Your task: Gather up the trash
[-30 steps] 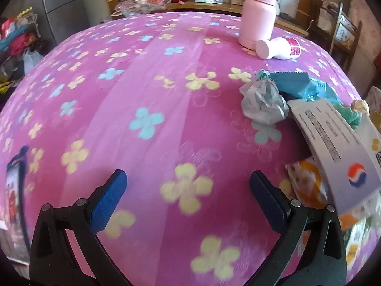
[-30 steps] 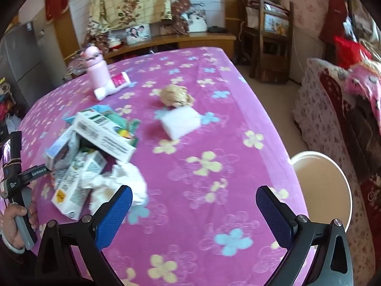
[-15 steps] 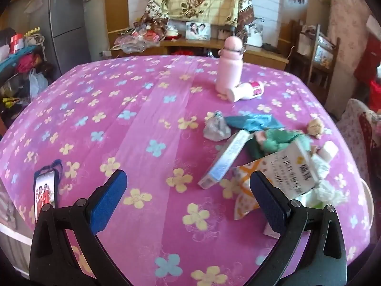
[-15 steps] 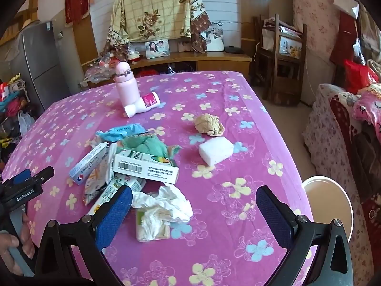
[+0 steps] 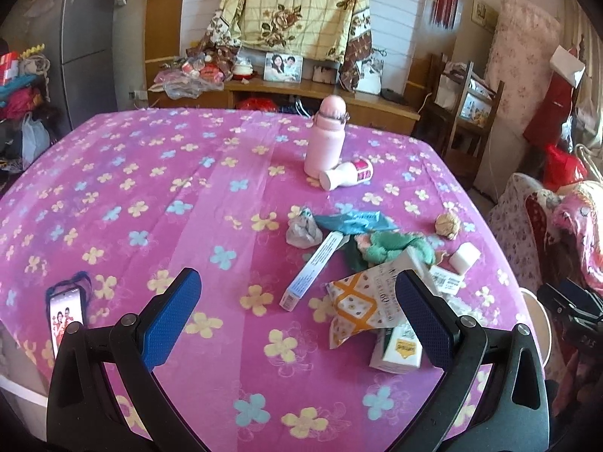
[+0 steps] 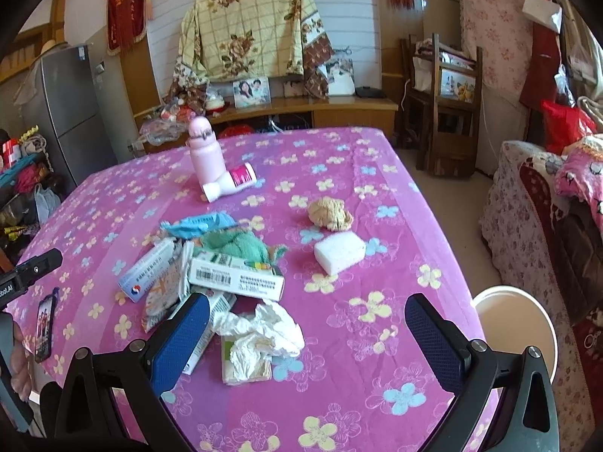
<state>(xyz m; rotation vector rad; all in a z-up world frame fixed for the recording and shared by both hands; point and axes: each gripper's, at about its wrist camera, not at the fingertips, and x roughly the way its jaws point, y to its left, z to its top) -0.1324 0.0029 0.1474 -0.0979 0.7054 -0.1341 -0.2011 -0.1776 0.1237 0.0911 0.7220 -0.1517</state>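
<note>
Hovering above the near edge of the table (image 6: pixel 377 196), the right gripper (image 6: pixel 307 333) has its fingers spread wide and empty, and the left gripper (image 5: pixel 297 316) is just as wide and holds nothing. Nearest the right gripper, at its 11 o'clock, lies the tissue (image 6: pixel 264 333), crumpled on a flat packet, so it looks like the sensible first pick: come straight down, straddle the highest folds and close gently so the paper bunches instead of sliding. The bin (image 6: pixel 514 324) waits off the table edge at 3 o'clock, a short carry to the right. Just past the tissue, the boxes (image 6: pixel 235 277) overlap each other and a green cloth (image 6: pixel 235 245), so a grab there risks dragging neighbours along. Farther out, at 12 to 1 o'clock, the sponge (image 6: pixel 339 252) and brown wad (image 6: pixel 329 214) sit apart and should be easy singles. Farthest, the pink bottle (image 6: pixel 205 158) stands touching a tipped jar (image 6: pixel 230 184). A phone (image 5: pixel 66 314) near the left gripper is probably not trash.
</note>
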